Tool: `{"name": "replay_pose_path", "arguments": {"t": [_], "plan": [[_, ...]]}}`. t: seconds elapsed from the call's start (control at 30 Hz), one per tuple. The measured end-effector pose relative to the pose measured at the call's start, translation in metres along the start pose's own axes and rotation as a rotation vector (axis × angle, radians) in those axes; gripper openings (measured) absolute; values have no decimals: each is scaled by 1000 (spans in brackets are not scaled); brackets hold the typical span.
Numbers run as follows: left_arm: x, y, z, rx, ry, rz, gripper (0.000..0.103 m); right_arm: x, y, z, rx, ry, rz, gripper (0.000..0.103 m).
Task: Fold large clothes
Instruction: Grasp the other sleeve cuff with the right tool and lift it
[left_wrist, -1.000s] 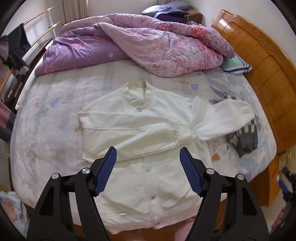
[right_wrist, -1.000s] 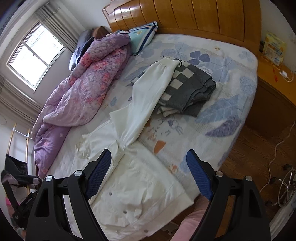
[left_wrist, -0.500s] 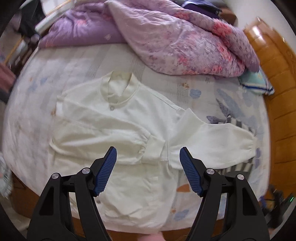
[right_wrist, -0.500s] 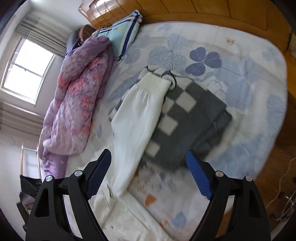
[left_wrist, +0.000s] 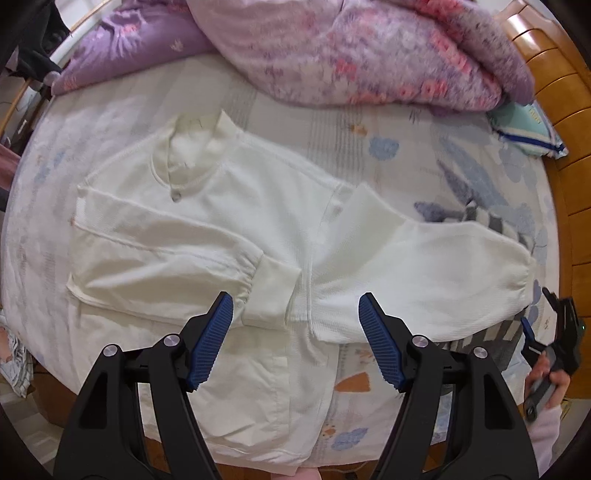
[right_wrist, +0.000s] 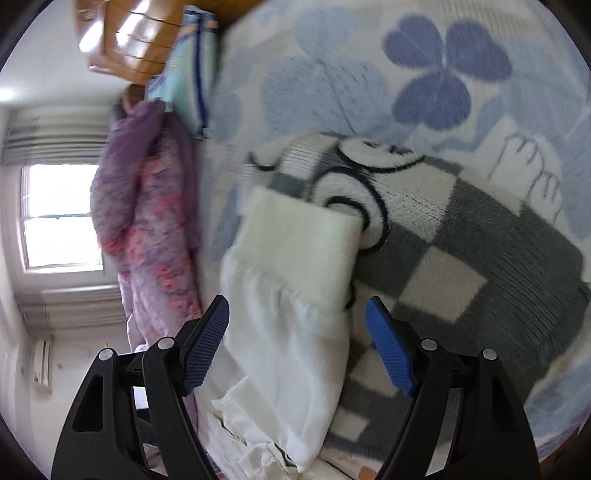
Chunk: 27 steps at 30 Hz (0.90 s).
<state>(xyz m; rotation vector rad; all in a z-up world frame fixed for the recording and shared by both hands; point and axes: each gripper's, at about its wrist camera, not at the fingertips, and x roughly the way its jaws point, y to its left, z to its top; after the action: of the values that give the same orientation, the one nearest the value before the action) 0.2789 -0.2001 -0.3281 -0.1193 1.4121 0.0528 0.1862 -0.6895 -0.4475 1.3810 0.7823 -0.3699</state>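
A white button-front jacket (left_wrist: 236, 206) lies flat on the bed, collar to the far side. One sleeve is folded across its chest, with the cuff (left_wrist: 269, 291) just ahead of my left gripper (left_wrist: 295, 314), which is open and empty above it. The other sleeve (left_wrist: 424, 269) stretches out to the right, its cuff (right_wrist: 299, 240) lying on a folded grey checked sweater (right_wrist: 461, 266). My right gripper (right_wrist: 297, 317) is open, with the sleeve end lying between its fingers; it also shows at the right edge of the left wrist view (left_wrist: 554, 332).
A purple floral quilt (left_wrist: 351, 48) is heaped along the far side of the bed. A blue striped pillow (left_wrist: 528, 129) lies by the wooden headboard (left_wrist: 565, 110) on the right. The flower-print sheet (right_wrist: 406, 74) covers the mattress. A window (right_wrist: 59, 218) is on the wall beyond.
Both grippers have moved in toward the bed. The left now hovers over the folded sleeve's cuff. The right has closed in on the outstretched sleeve's end over the checked sweater. Both stay open.
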Motion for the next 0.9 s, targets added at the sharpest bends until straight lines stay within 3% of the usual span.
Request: {"name": "replay_pose_path", "arguments": {"t": [0.07, 0.13, 0.37, 0.4, 0.43, 0.47, 0.63, 0.73, 0.83, 0.9], "plan": [[12, 1, 0, -10, 20, 2, 72, 15, -14, 5, 106, 26, 135, 61], [24, 2, 0, -7, 42, 17, 72, 23, -25, 9, 184, 18, 181, 45], [43, 7, -4, 28, 80, 35, 72, 35, -21, 19, 118, 53, 133, 44], [46, 9, -4, 23, 86, 31, 72, 36, -20, 19, 100, 66, 136, 40], [48, 9, -4, 17, 90, 25, 72, 37, -19, 20, 83, 72, 131, 16], [51, 11, -3, 11, 94, 11, 72, 39, -18, 19, 62, 75, 111, 7], [71, 7, 6, 29, 96, -20, 69, 15, 30, -4, -179, -30, 54, 7], [90, 0, 15, 57, 96, -75, 39, -15, 58, -23, -249, -48, 100, 7], [122, -3, 22, 39, 147, -141, 8, -40, 76, -32, -274, -72, 174, 7], [144, -5, 23, 25, 180, -162, 7, -56, 93, -39, -318, -111, 177, 7]]}}
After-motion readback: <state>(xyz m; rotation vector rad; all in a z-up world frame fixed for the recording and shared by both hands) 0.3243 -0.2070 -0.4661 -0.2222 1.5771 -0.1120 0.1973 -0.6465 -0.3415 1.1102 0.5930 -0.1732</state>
